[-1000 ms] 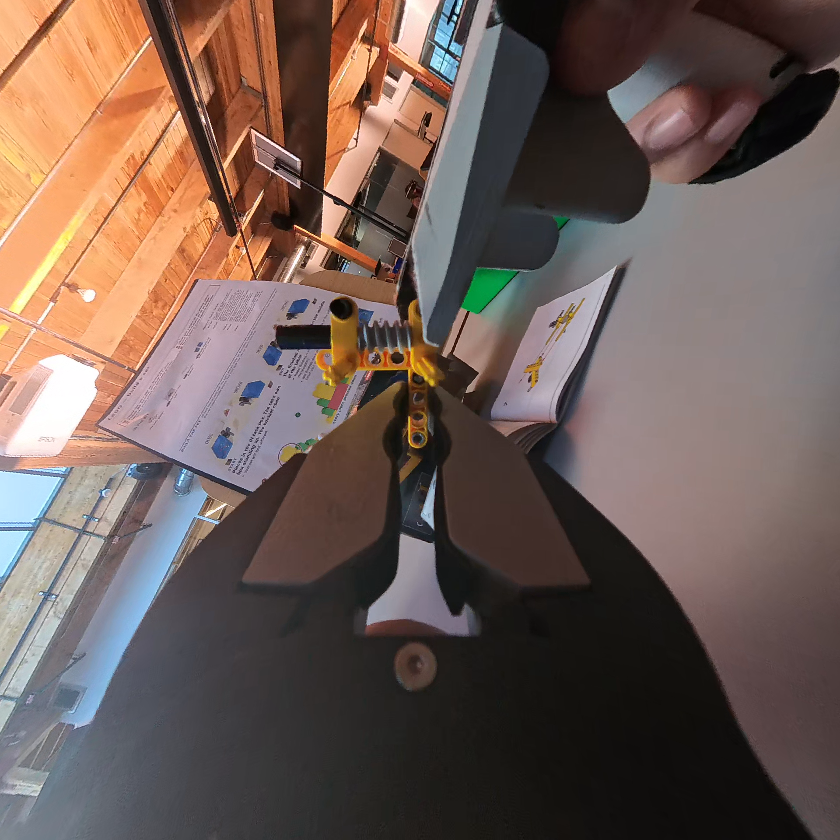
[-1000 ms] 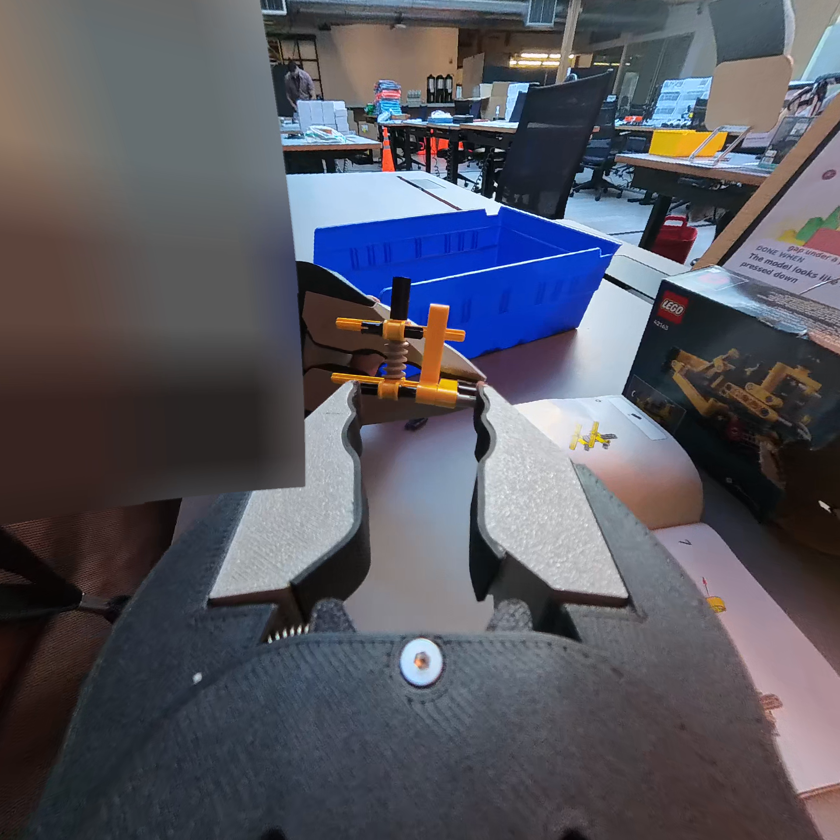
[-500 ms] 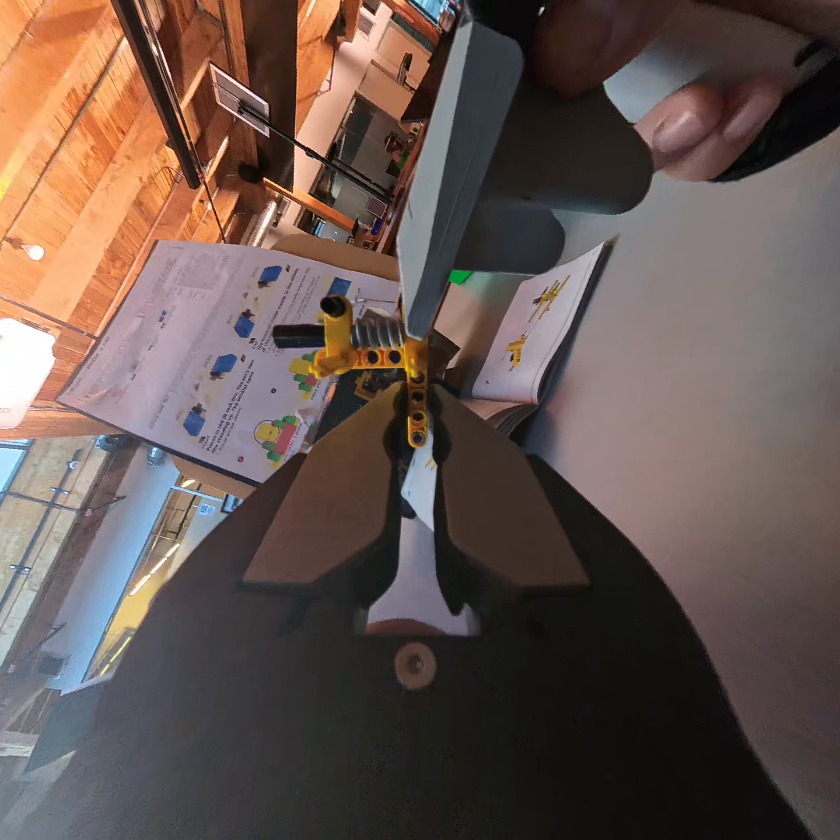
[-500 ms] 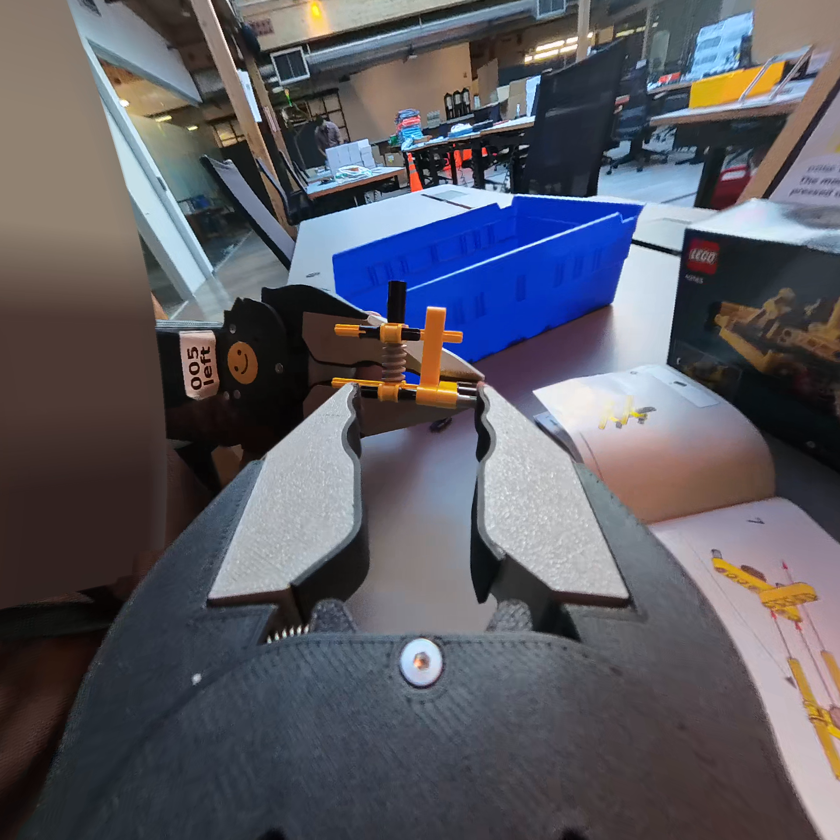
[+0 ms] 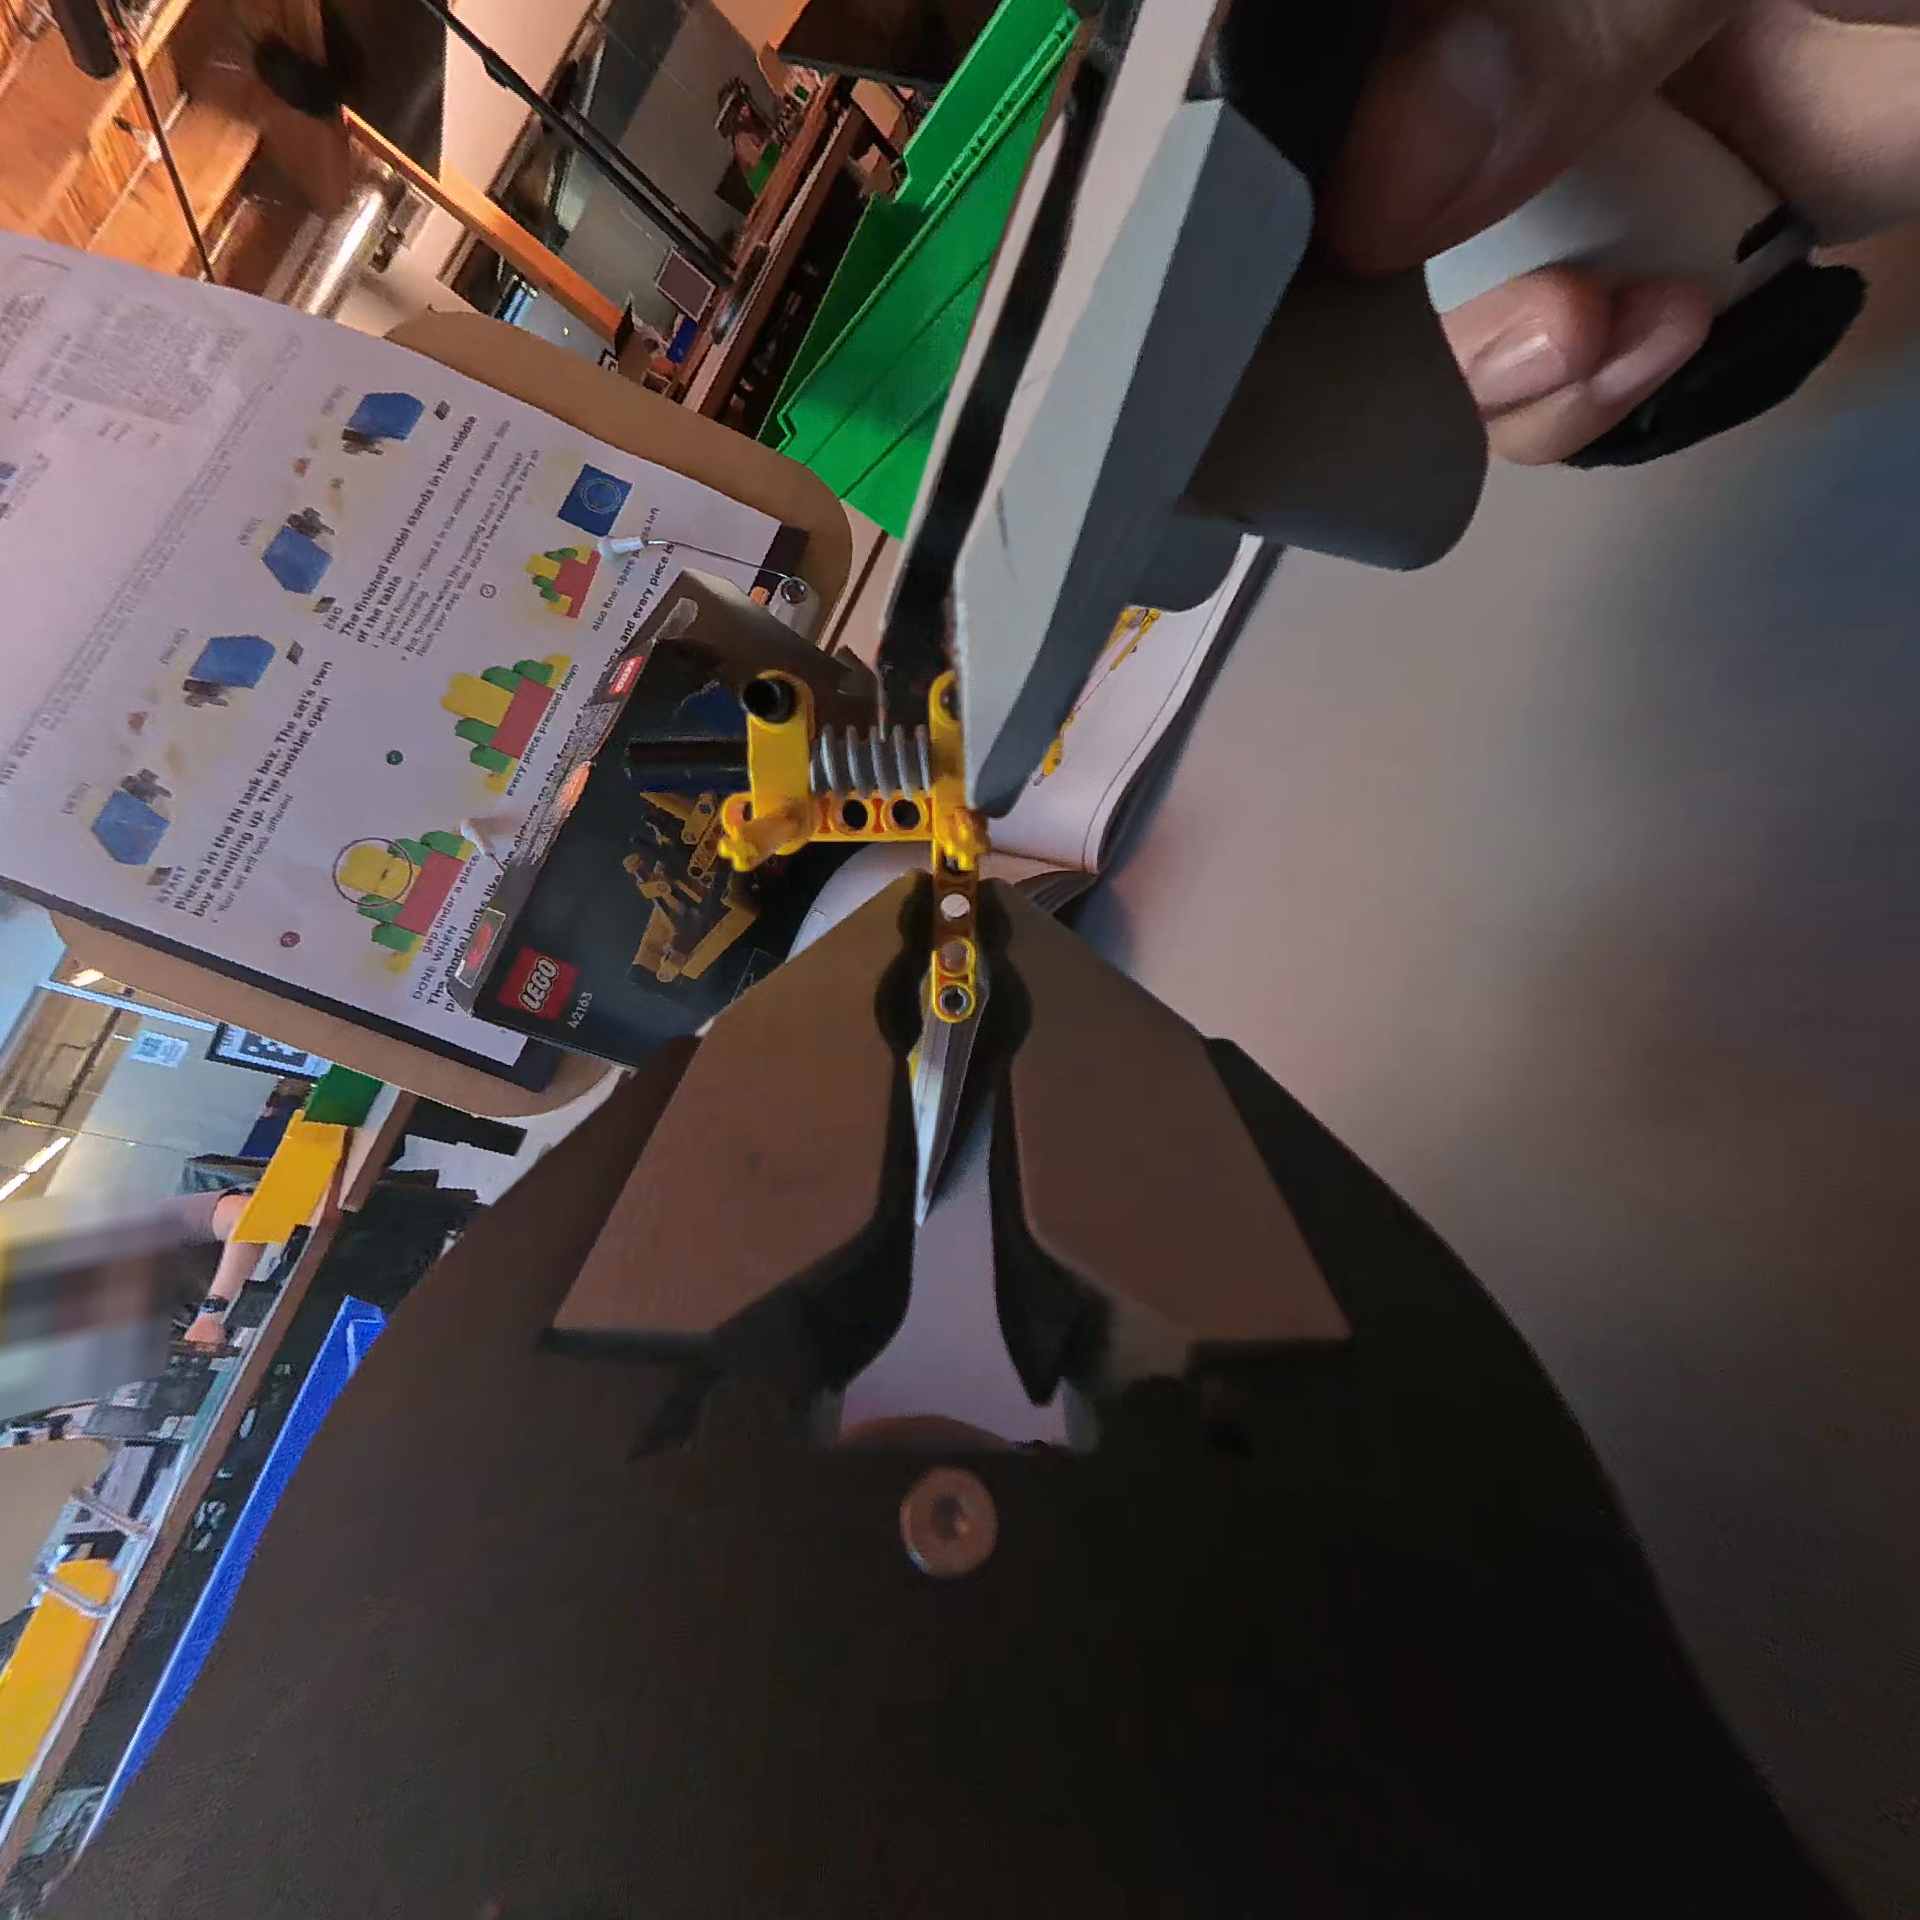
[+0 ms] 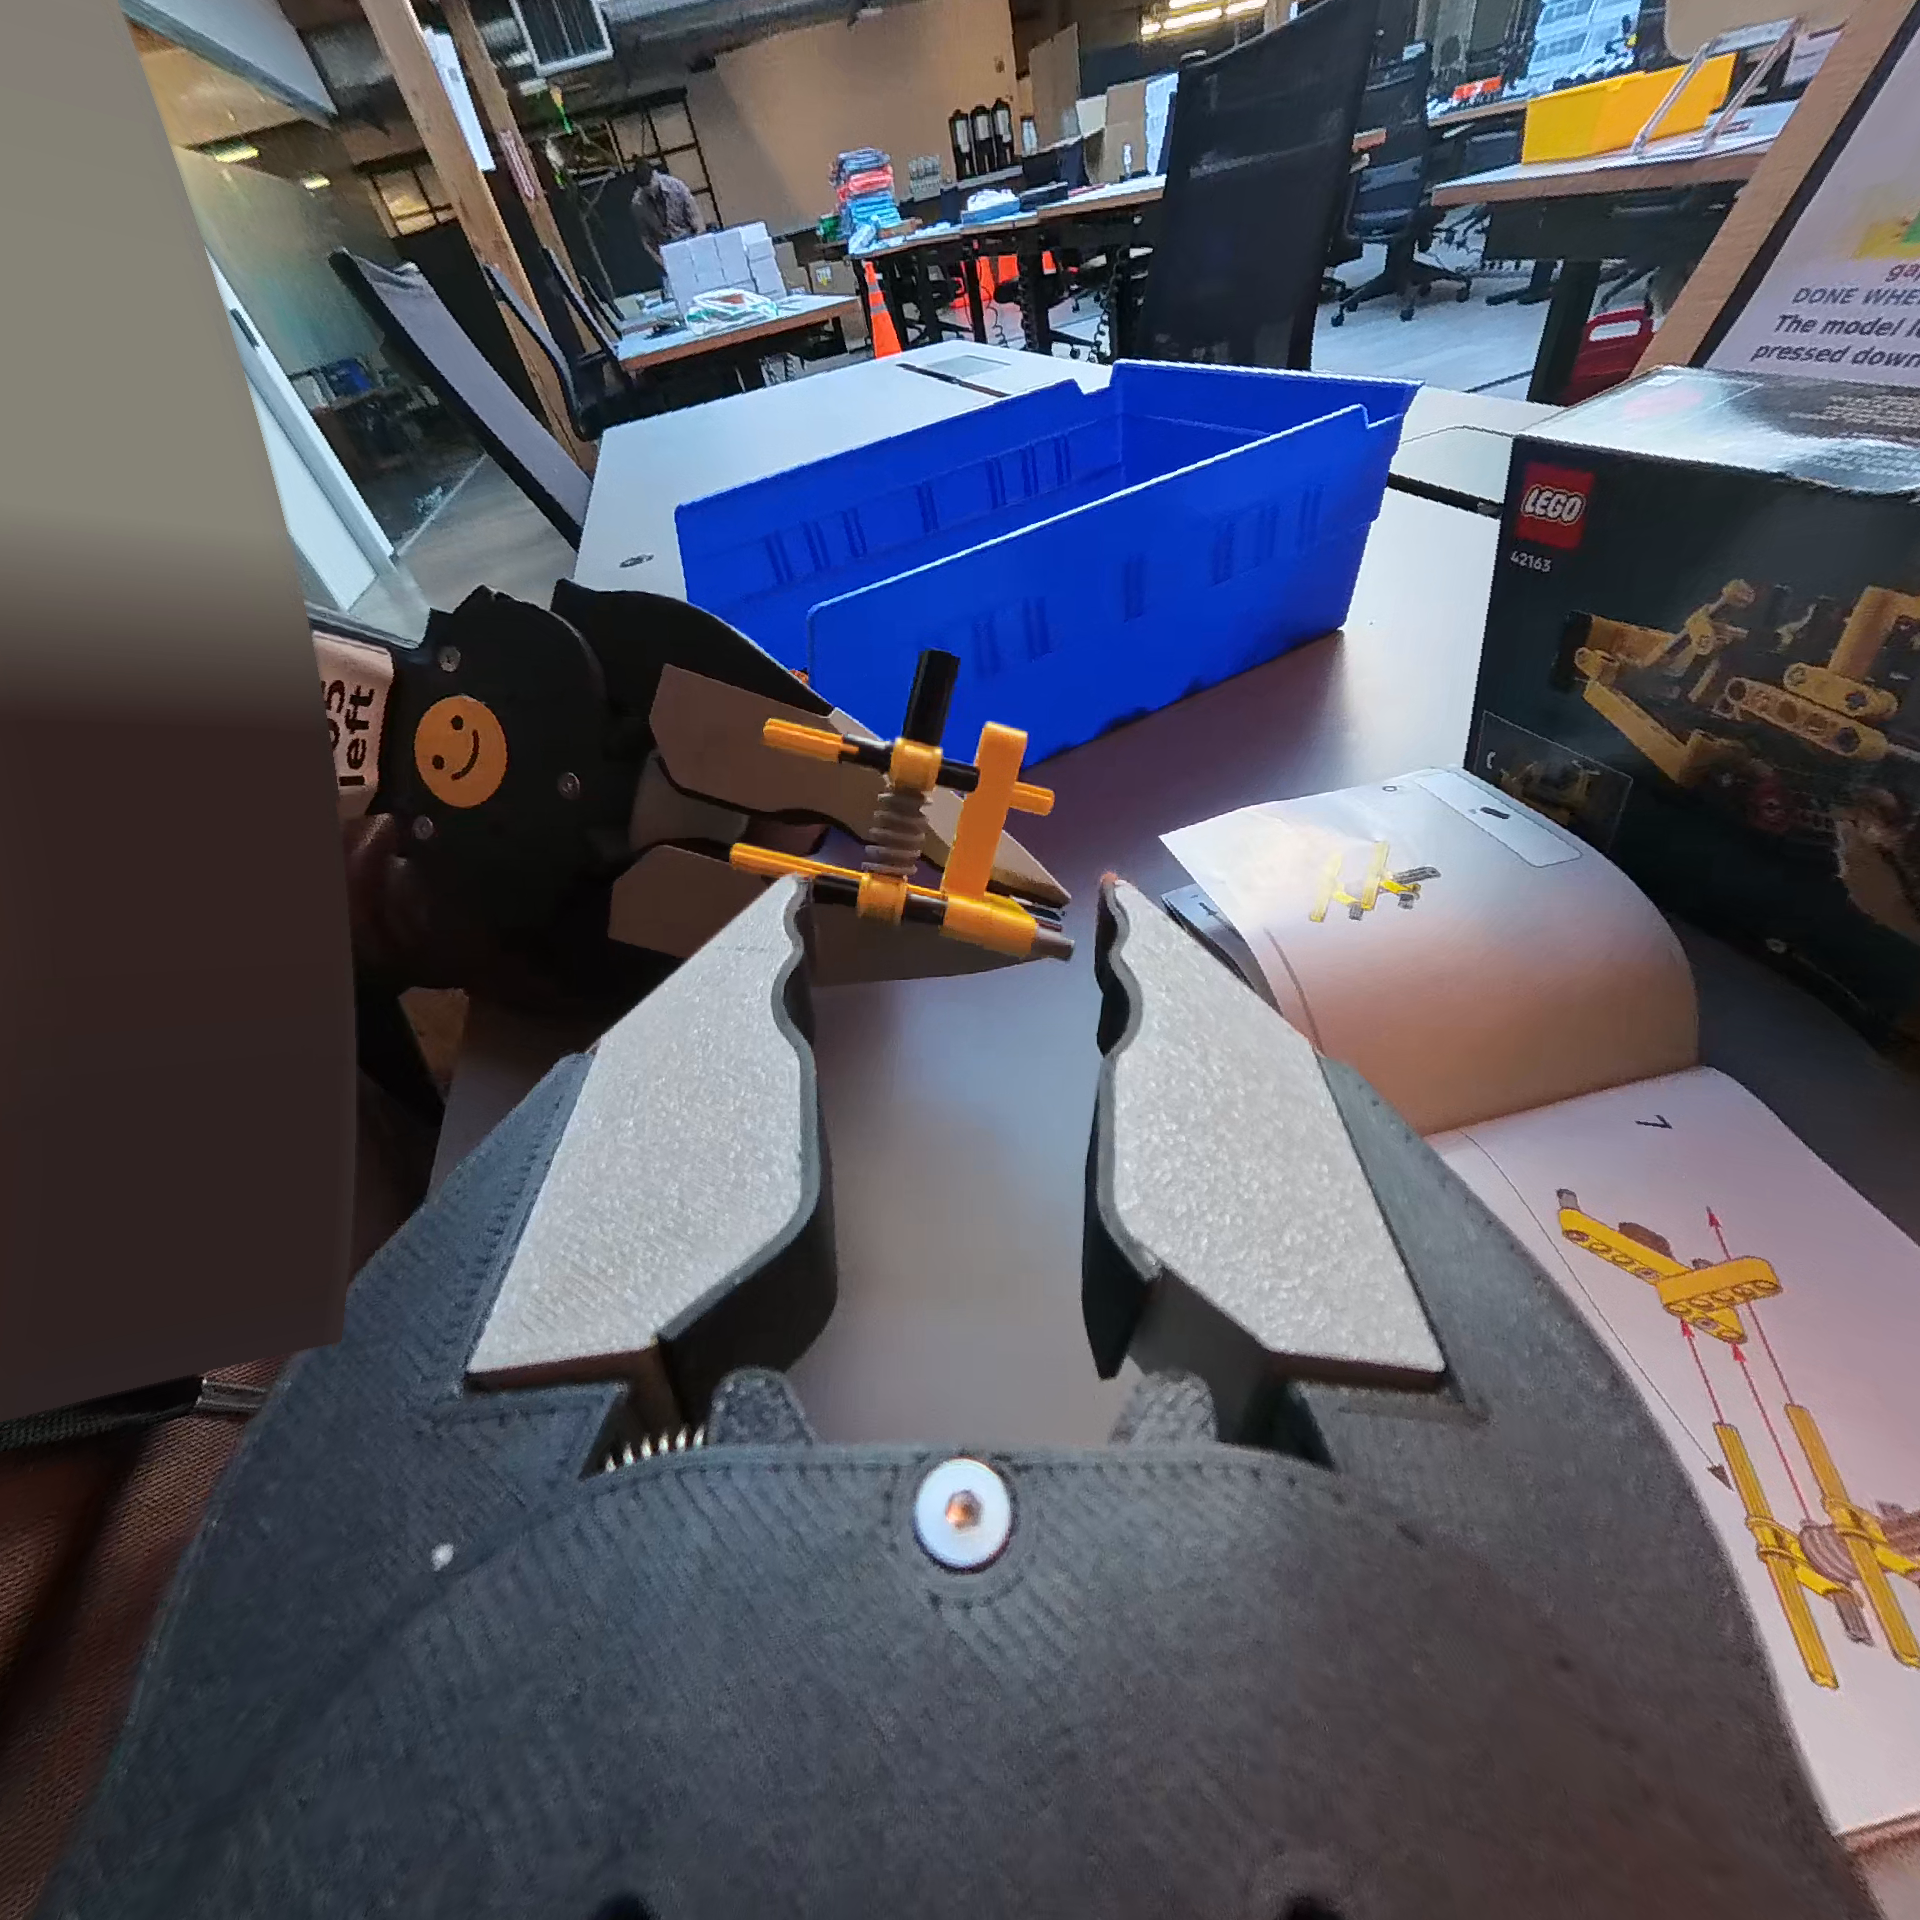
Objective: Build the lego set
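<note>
A small lego assembly (image 5: 852,810) of yellow beams, a grey worm gear and a black axle is held above the table. My left gripper (image 5: 951,914) is shut on its thin yellow beam. In the right wrist view the left gripper (image 6: 1023,914) comes in from the left with the assembly (image 6: 914,831) tilted. My right gripper (image 6: 951,904) is open and empty, its fingertips just in front of the assembly's lower yellow bar. In the left wrist view a grey finger (image 5: 1091,468) of the right gripper stands against the assembly's right end, a hand (image 5: 1538,353) on its handle.
A blue bin (image 6: 1039,582) stands on the dark table (image 6: 1195,748) behind the assembly. The lego box (image 6: 1704,644) is at the right, the open instruction booklet (image 6: 1455,956) in front of it. An instruction board (image 5: 312,623) and a green bin (image 5: 914,260) stand farther back. My left and right fingertips are right by each other.
Both views have swung round. In the right wrist view the assembly has tilted and shifted left of the fingertips. The left gripper keeps its hold on the yellow beam.
</note>
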`<state>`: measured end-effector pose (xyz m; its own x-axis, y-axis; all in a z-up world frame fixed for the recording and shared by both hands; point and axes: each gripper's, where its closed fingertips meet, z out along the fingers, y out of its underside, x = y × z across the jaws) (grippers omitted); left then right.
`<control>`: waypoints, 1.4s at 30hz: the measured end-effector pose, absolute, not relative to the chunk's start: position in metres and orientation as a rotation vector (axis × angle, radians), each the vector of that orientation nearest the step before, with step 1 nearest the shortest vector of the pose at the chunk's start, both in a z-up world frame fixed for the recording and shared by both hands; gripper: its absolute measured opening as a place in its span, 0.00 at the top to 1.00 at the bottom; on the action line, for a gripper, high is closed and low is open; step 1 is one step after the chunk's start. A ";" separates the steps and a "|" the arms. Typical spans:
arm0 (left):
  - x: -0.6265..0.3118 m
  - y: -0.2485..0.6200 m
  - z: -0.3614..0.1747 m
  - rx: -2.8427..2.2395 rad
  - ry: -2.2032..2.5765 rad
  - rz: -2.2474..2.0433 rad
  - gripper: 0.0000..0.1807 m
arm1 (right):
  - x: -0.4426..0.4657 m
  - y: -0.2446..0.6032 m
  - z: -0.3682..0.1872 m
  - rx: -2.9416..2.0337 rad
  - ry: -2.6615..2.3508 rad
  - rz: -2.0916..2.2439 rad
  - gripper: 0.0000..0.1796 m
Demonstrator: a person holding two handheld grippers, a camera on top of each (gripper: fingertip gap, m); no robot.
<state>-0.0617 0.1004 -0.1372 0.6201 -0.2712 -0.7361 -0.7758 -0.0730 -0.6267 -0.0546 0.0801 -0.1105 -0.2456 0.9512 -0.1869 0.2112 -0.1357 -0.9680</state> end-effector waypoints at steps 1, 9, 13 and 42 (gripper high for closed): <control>-0.062 0.101 -0.137 -1.644 0.876 0.514 0.98 | -0.055 0.080 -0.111 -1.341 -1.477 1.430 0.72; -0.062 0.101 -0.140 -1.669 0.866 0.496 0.98 | -0.056 0.081 -0.114 -1.367 -1.473 1.441 0.71; -0.067 0.102 -0.141 -1.671 0.871 0.545 0.97 | -0.057 0.081 -0.115 -1.395 -1.465 1.482 0.73; -0.071 0.097 -0.119 -1.483 0.934 0.858 0.98 | -0.054 0.076 -0.105 -1.305 -1.473 1.432 0.74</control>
